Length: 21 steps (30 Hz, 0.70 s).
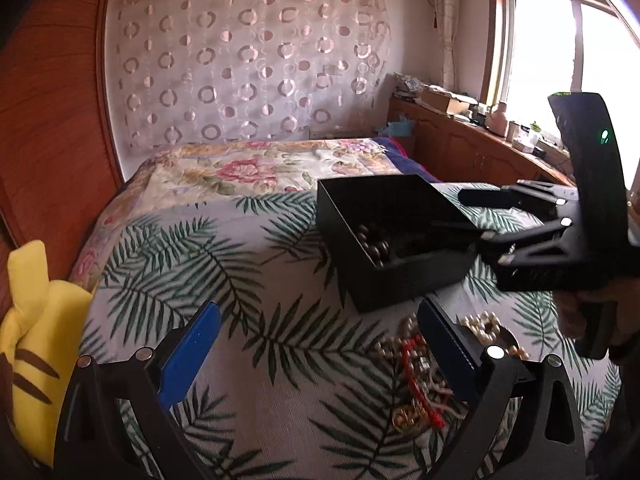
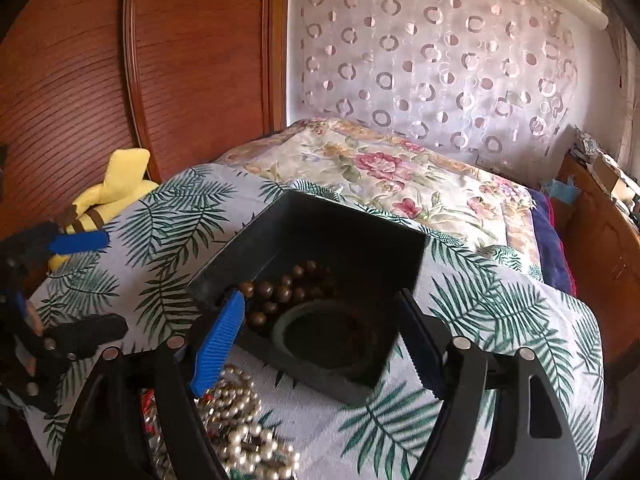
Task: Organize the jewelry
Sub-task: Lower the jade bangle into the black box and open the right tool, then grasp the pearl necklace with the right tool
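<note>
Hovering wide over the black box (image 2: 320, 248), the right gripper (image 2: 320, 344) held nothing; the left gripper (image 1: 320, 344), wide too, risked snagging tangled necklaces (image 1: 416, 376).

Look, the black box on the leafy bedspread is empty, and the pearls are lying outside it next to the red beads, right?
Not quite: the black box is not empty. The right wrist view shows brown wooden beads and a dark round bangle inside it. The rest is right: the box sits on the leafy bedspread, and the pearls lie outside it beside the red beads.
</note>
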Available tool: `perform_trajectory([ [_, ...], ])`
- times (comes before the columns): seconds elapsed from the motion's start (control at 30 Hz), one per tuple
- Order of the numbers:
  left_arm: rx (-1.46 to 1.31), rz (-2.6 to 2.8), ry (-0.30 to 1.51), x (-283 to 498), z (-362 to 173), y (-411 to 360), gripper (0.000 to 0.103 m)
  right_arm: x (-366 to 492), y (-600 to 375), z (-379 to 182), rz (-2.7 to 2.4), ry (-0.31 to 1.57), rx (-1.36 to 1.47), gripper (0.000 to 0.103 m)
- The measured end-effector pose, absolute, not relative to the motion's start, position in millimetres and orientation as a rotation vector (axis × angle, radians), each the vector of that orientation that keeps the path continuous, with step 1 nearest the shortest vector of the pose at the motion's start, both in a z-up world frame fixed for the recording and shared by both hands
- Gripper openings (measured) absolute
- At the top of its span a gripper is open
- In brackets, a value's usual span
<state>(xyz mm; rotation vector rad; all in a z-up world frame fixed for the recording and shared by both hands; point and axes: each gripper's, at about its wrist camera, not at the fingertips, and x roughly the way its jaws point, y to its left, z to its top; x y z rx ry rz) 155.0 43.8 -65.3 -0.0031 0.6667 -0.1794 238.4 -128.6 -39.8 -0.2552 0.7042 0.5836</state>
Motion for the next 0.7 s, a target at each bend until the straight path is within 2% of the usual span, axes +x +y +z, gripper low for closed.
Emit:
perform_trajectory([
  [0.33,-0.006,-0.221,0.689,121.0,-76.3,35.9,0.095,176.0,-171.5,-49.5,0.619,0.721,-0.217,0.078],
  [0.5,-0.015,-0.245,0.691,104.6,-77.9,30.9,0.095,163.2,-178.3,-63.3,0.637,0.767,-0.217,0.065],
  [0.57,-0.011,-0.252,0.69,100.3,-77.9,28.4,0.095,161.6,-178.7,-68.3,0.645,0.785,-0.218,0.057],
  [0.7,-0.01,-0.264,0.694,95.0,-79.3,24.8,0.095,165.7,-172.4,-75.2,0.662,0.821,-0.209,0.05],
])
